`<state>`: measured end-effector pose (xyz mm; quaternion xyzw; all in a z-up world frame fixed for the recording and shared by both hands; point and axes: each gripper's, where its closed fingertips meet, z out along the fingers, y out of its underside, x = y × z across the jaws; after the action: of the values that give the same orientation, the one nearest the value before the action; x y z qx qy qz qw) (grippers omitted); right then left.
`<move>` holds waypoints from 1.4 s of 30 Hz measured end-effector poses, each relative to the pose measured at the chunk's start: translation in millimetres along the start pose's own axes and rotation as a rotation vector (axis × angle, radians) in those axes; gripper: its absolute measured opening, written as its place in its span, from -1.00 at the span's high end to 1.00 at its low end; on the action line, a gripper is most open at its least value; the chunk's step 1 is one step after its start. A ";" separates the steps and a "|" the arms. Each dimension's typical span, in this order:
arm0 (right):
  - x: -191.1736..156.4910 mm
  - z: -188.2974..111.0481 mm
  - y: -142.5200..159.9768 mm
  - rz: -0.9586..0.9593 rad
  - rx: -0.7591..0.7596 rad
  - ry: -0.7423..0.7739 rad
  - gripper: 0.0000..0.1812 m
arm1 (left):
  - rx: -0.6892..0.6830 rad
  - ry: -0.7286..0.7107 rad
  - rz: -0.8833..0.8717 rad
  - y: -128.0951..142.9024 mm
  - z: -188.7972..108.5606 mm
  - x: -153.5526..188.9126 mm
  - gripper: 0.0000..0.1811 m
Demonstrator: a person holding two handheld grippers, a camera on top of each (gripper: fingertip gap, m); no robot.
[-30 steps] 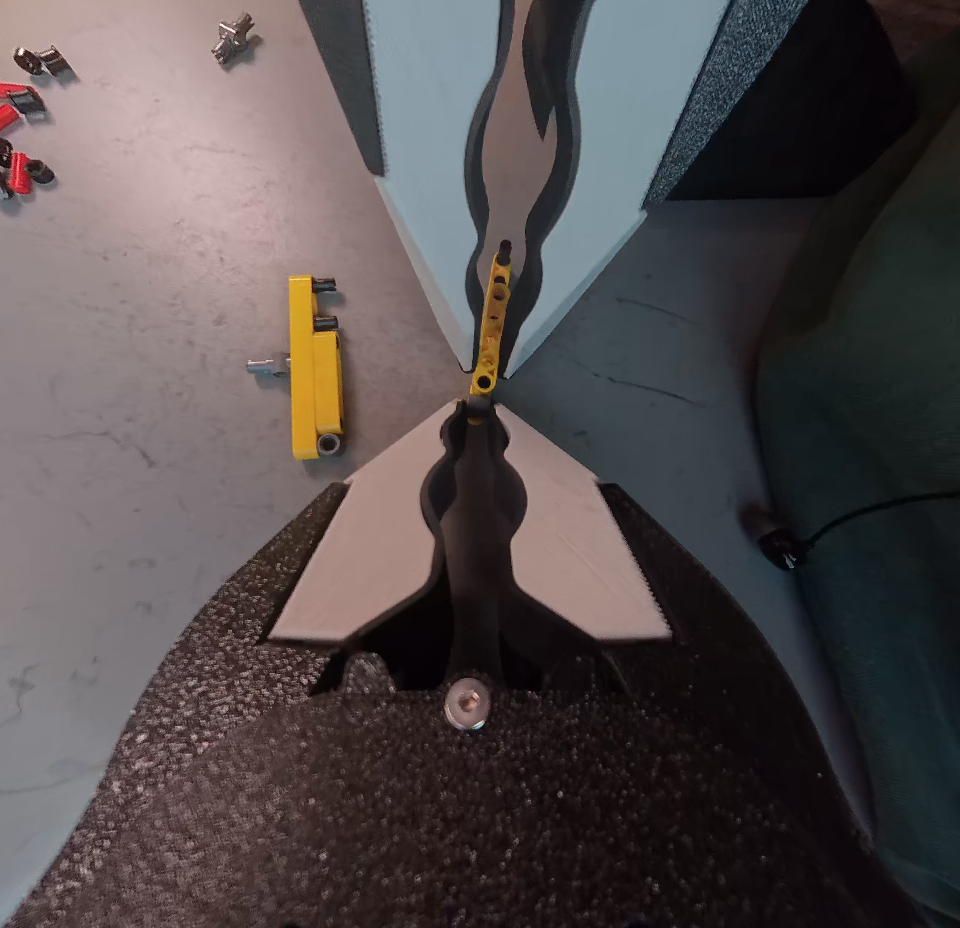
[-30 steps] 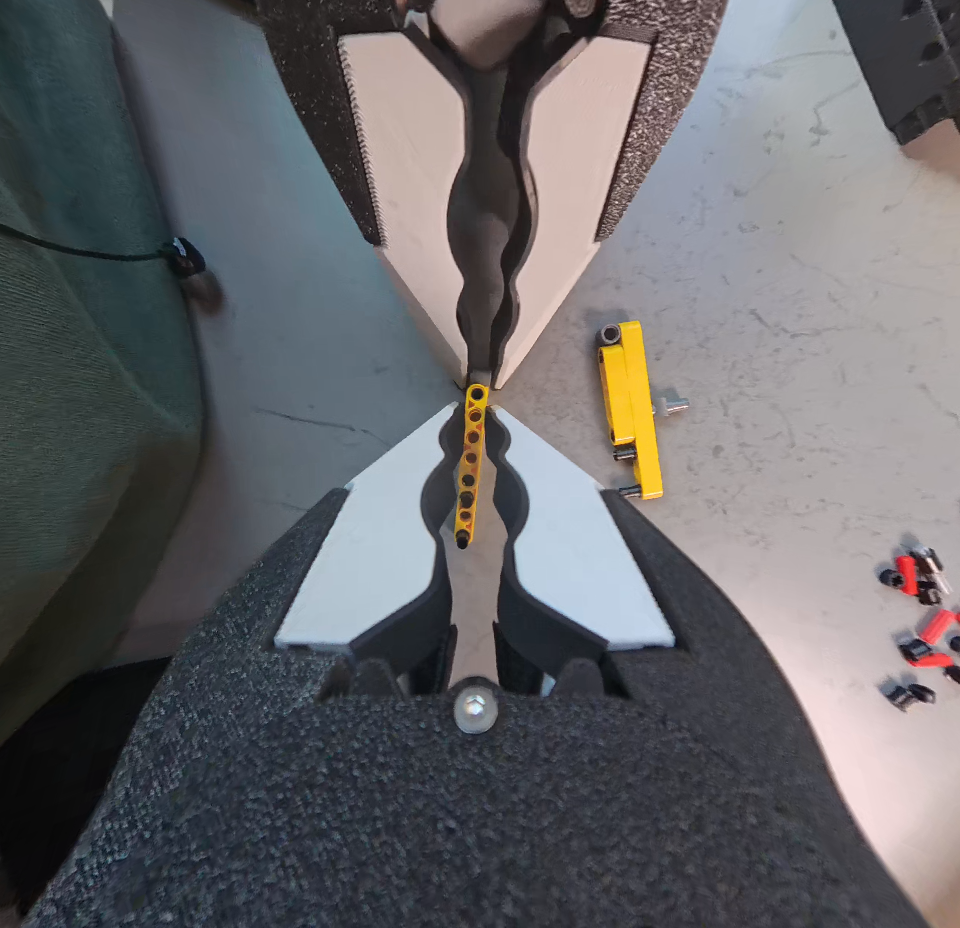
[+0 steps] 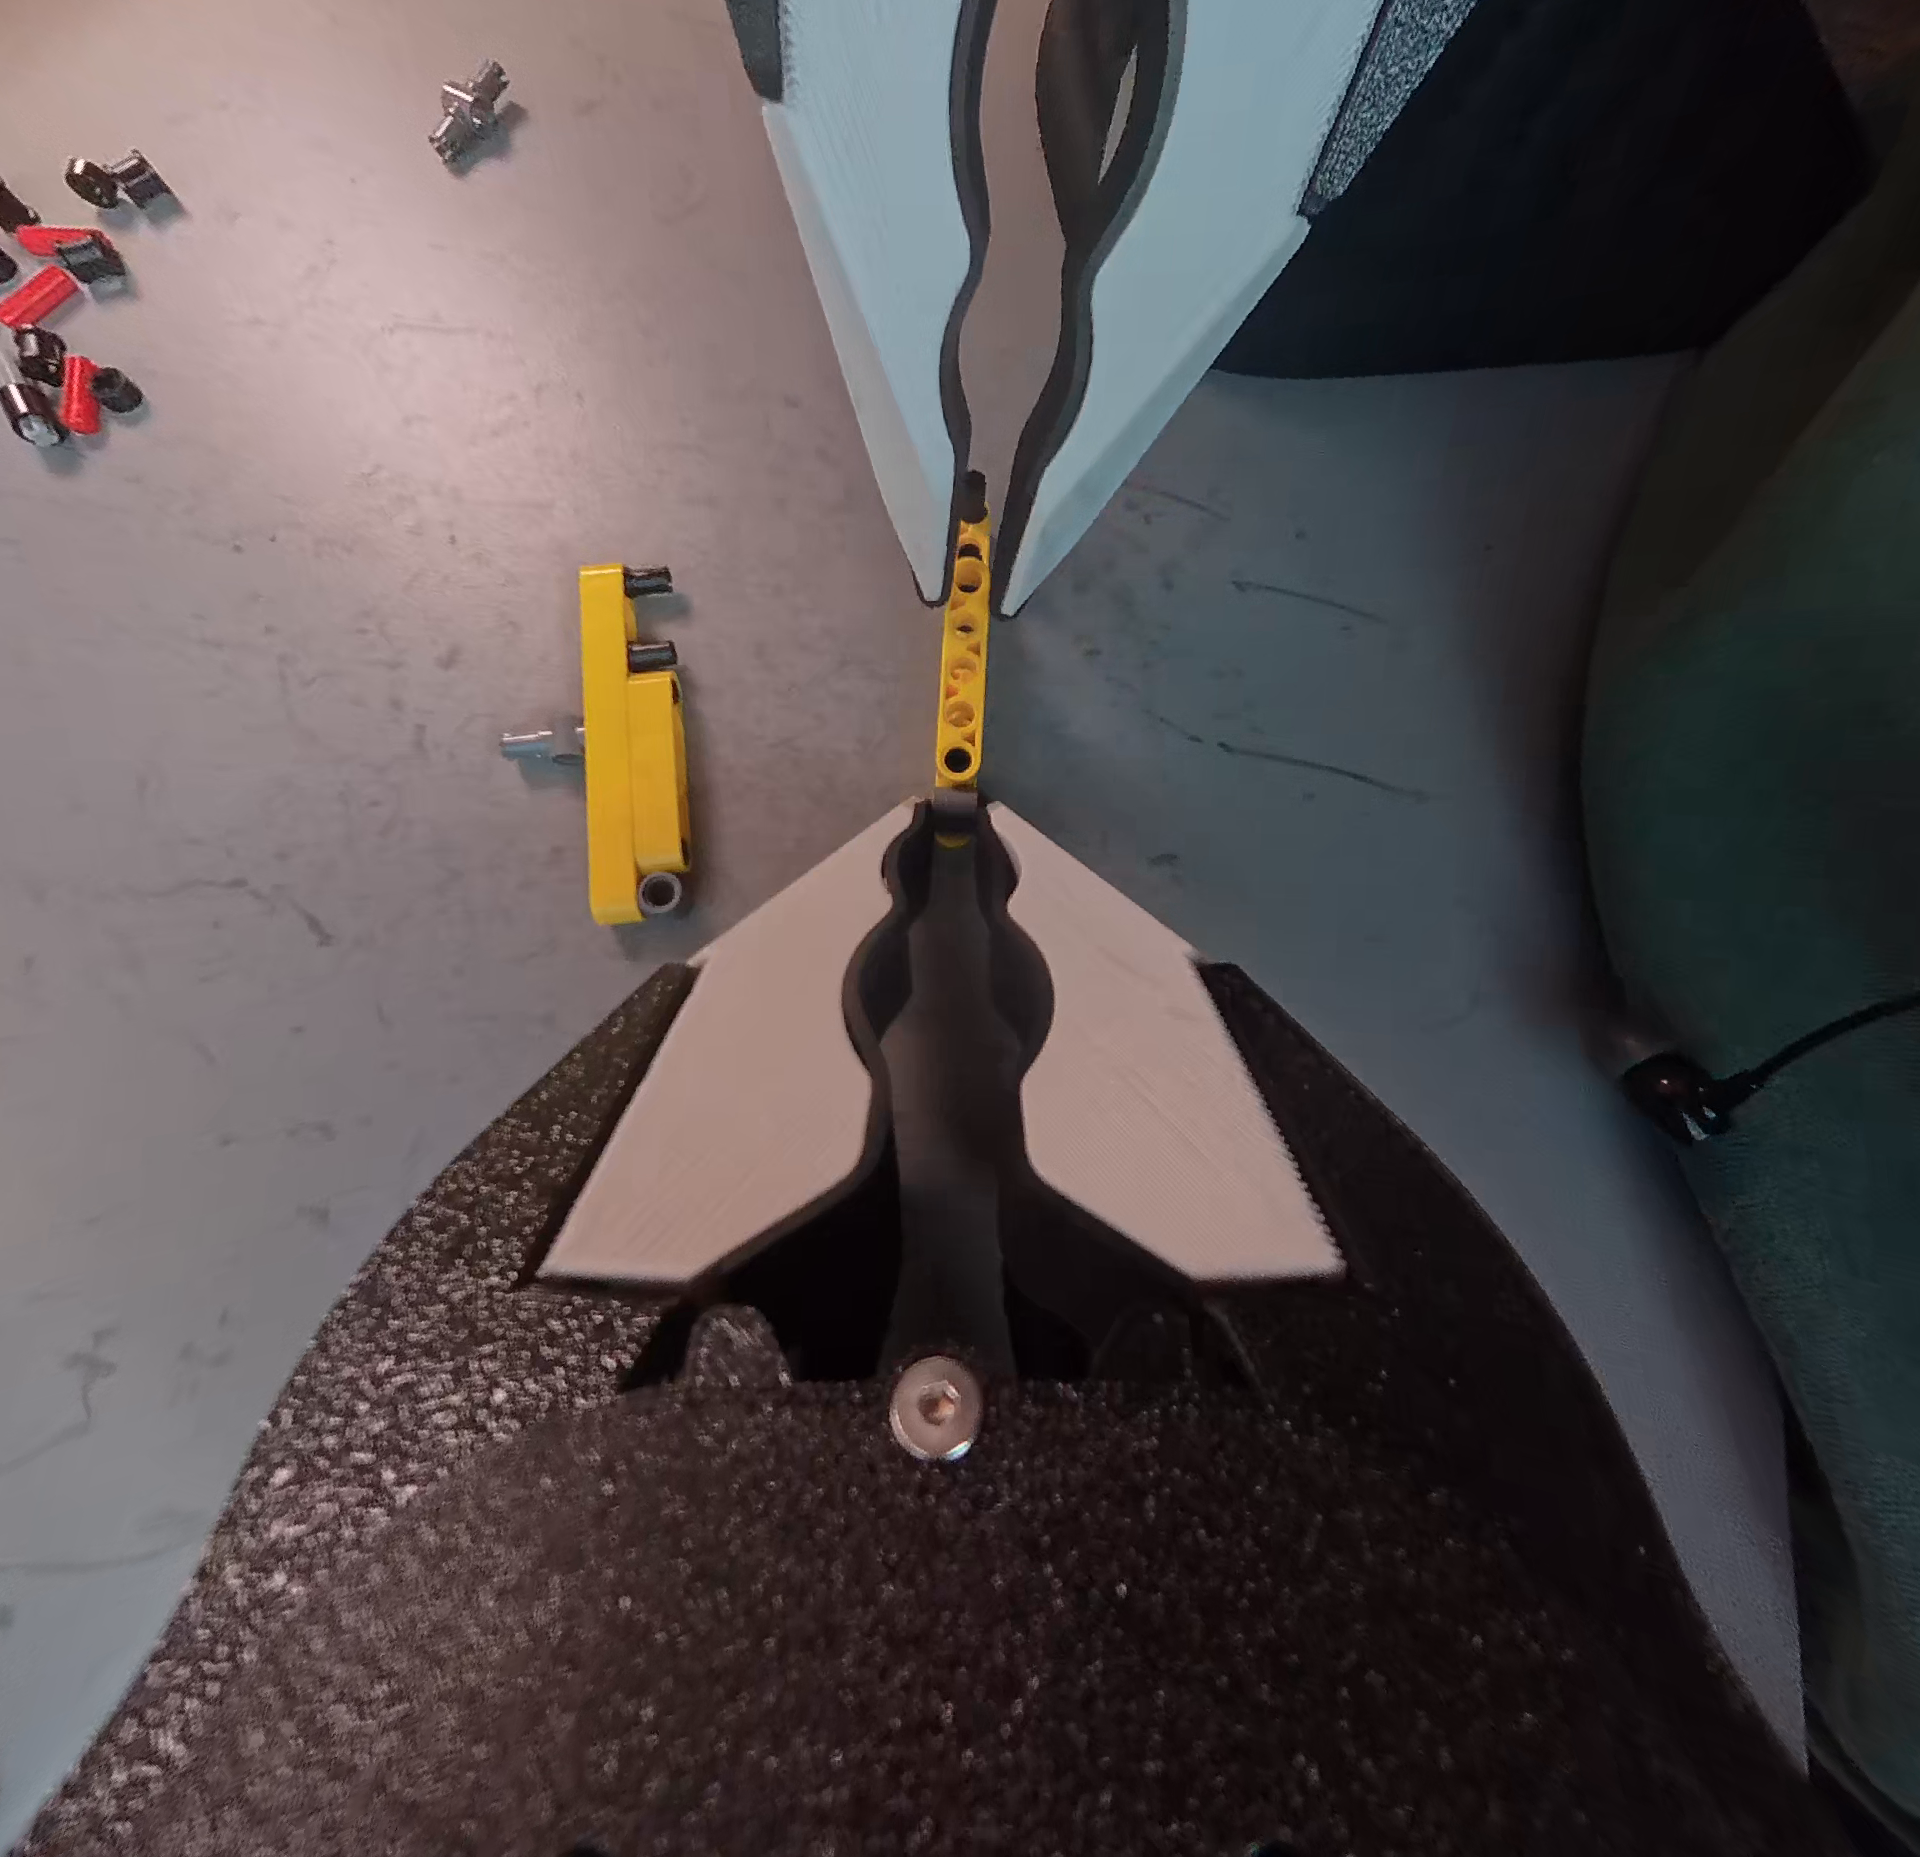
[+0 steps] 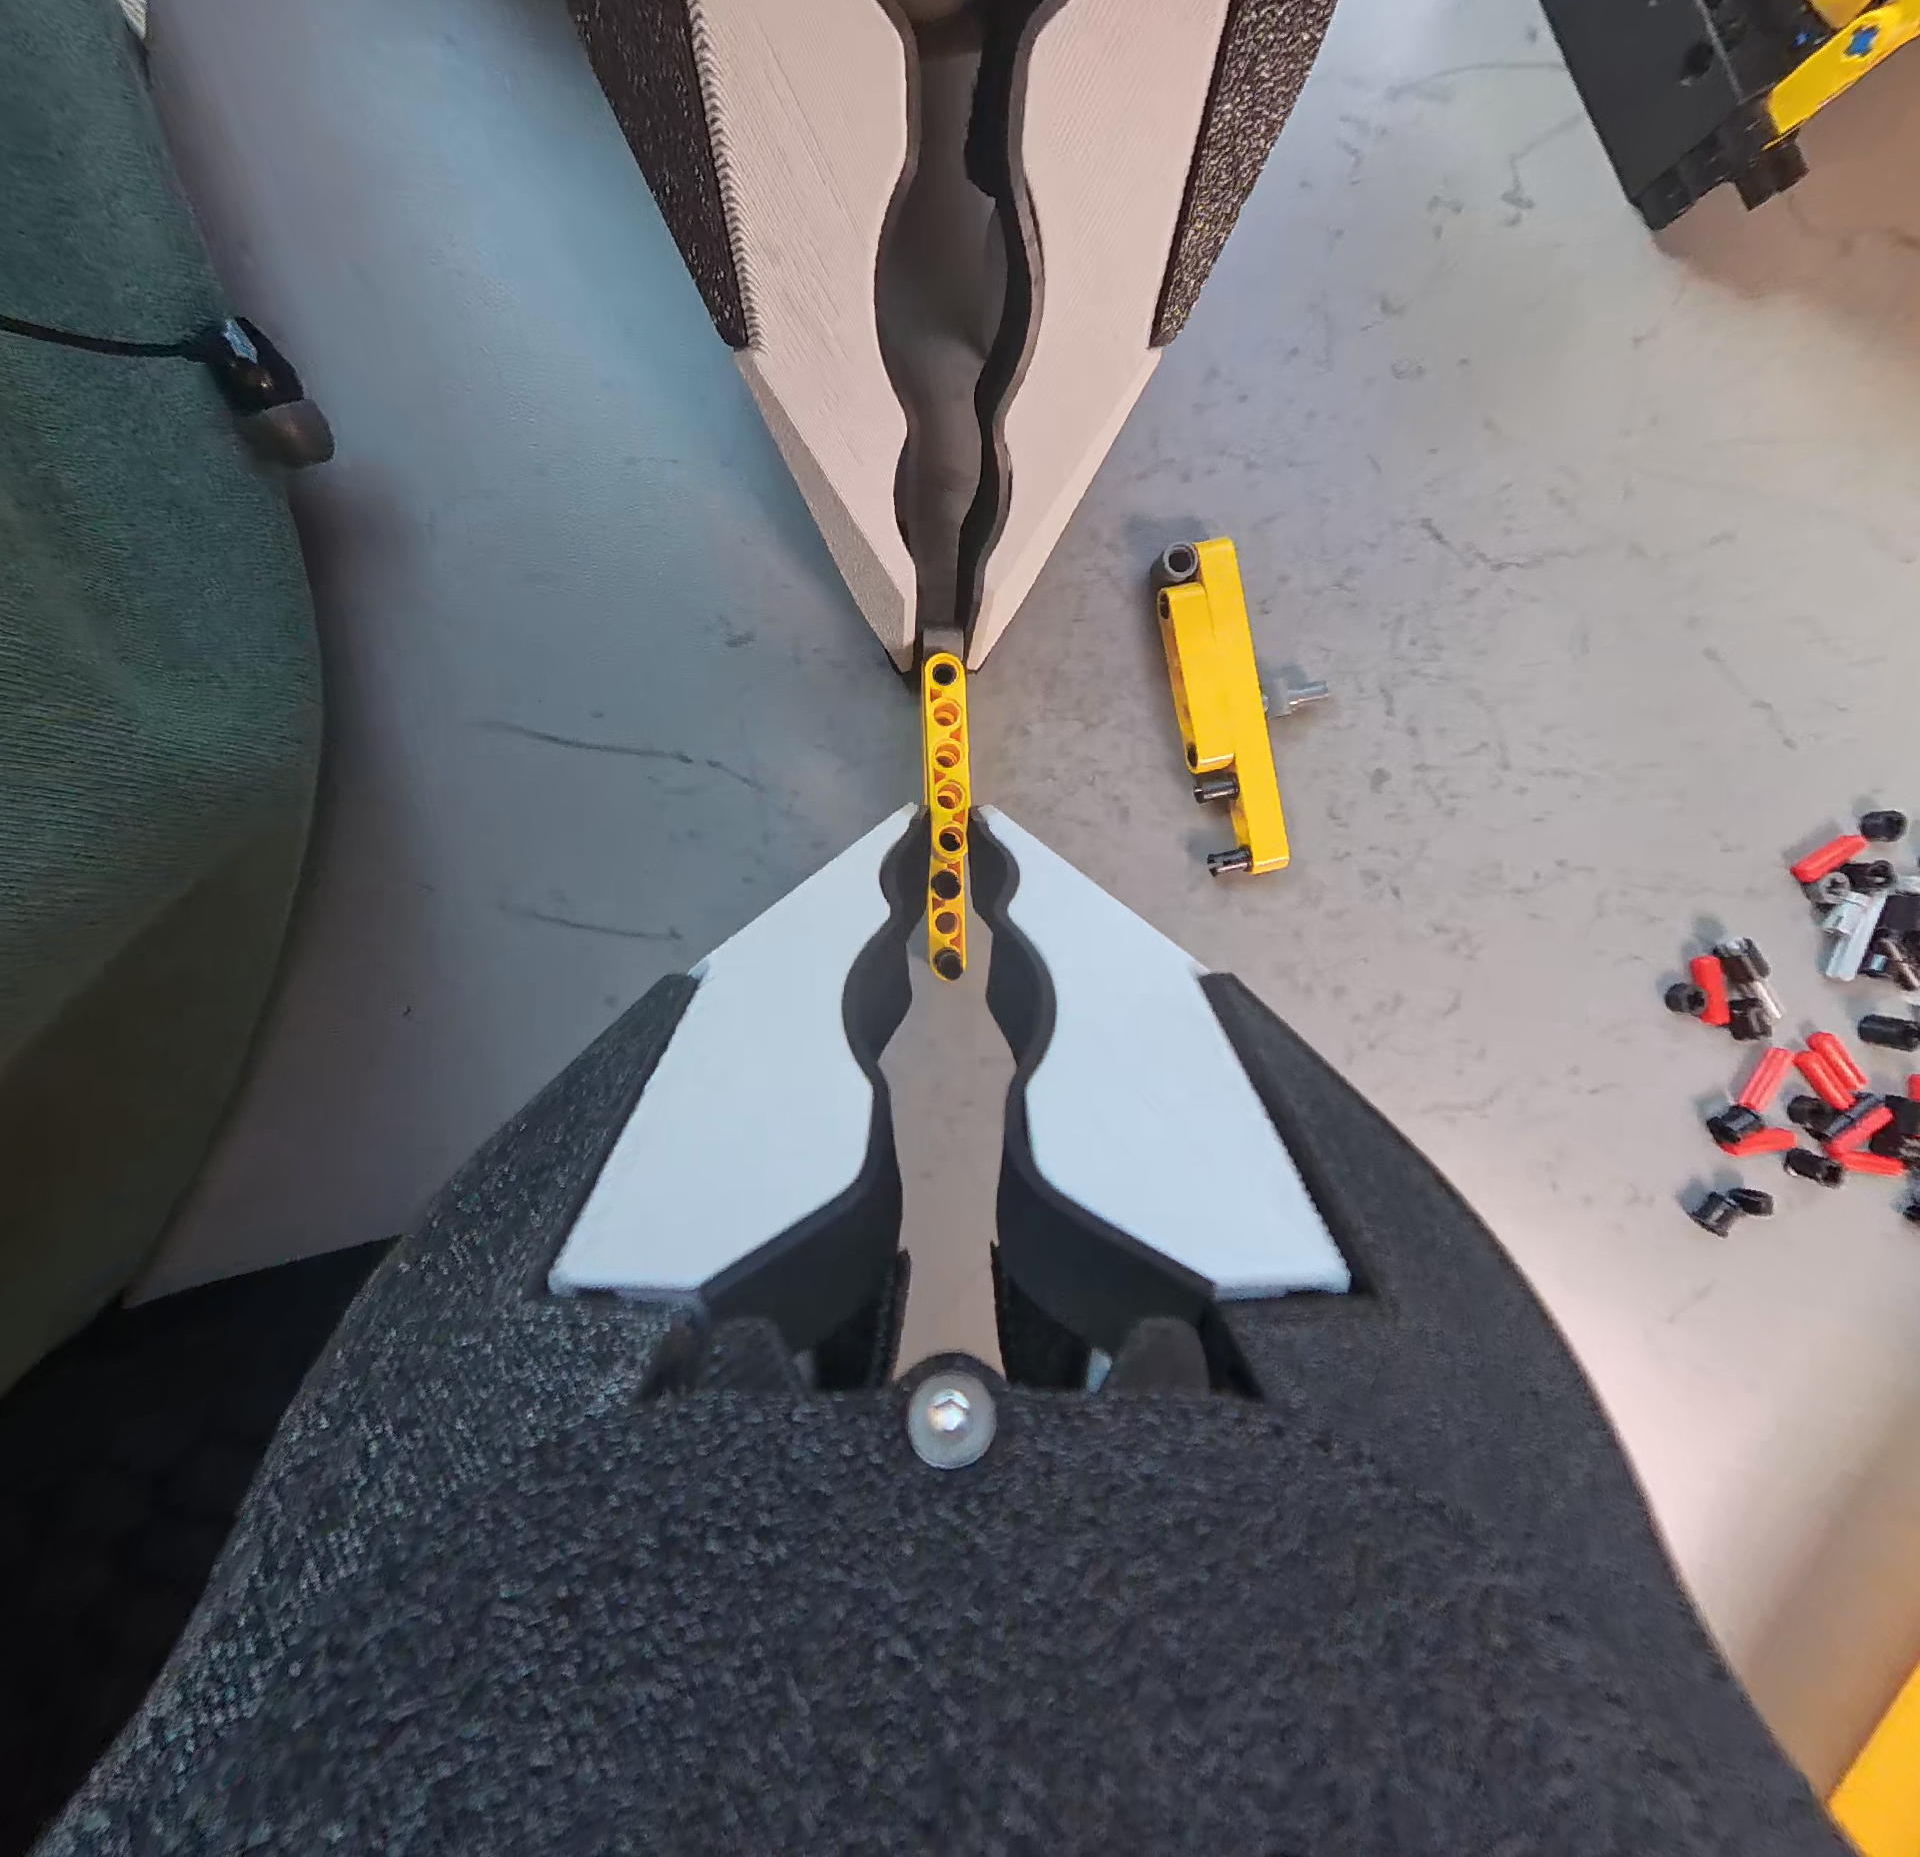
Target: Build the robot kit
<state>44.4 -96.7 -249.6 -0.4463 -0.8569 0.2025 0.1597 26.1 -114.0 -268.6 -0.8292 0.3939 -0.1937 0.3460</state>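
Observation:
A thin yellow beam with holes (image 4: 945, 768) hangs above the grey table between my two grippers, which face each other tip to tip. My right gripper (image 4: 948, 815) is shut on the beam's near half, and its black-pinned end lies back between the fingers. My left gripper (image 3: 954, 812) is shut on a small grey piece (image 3: 954, 804) at the beam's other end (image 3: 958, 685). In the right wrist view the left gripper (image 4: 940, 649) comes down from the top. In the left wrist view the right gripper (image 3: 968, 597) does the same.
A yellow two-beam assembly with black pins and a grey axle (image 3: 634, 747) lies on the table (image 3: 312, 560), also in the right wrist view (image 4: 1226, 706). Loose red and black pins (image 4: 1829, 1080), a grey connector (image 3: 473, 108), a black and yellow model (image 4: 1704, 72), green cloth (image 4: 125, 664). There is about 4 cm between the tips of the two grippers.
The two grippers have drawn apart along the beam. More of the yellow beam now shows between their tips, and it sits farther out of the right gripper's fingers.

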 end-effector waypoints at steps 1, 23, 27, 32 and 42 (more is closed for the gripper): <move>-0.2 0.0 0.2 0.004 -0.007 -0.006 0.93 | -0.001 -0.002 0.002 0.1 0.1 0.0 0.92; -2.3 2.1 11.2 0.054 0.041 -0.033 0.86 | 0.017 0.020 -0.012 -3.6 -0.6 -0.9 0.76; -4.1 5.6 11.8 0.061 0.065 -0.034 0.95 | 0.093 0.019 0.025 -23.2 -1.6 2.4 0.80; -4.9 7.7 7.9 0.066 0.117 -0.041 0.96 | 0.083 0.022 0.063 -31.6 7.2 7.2 0.92; -6.1 8.0 5.9 0.035 0.195 -0.040 0.96 | 0.041 0.042 0.029 -28.7 13.2 7.1 0.93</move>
<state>48.2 -100.4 -260.0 -0.4393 -0.8283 0.2964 0.1817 53.2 -101.1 -256.5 -0.8117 0.4091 -0.2142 0.3575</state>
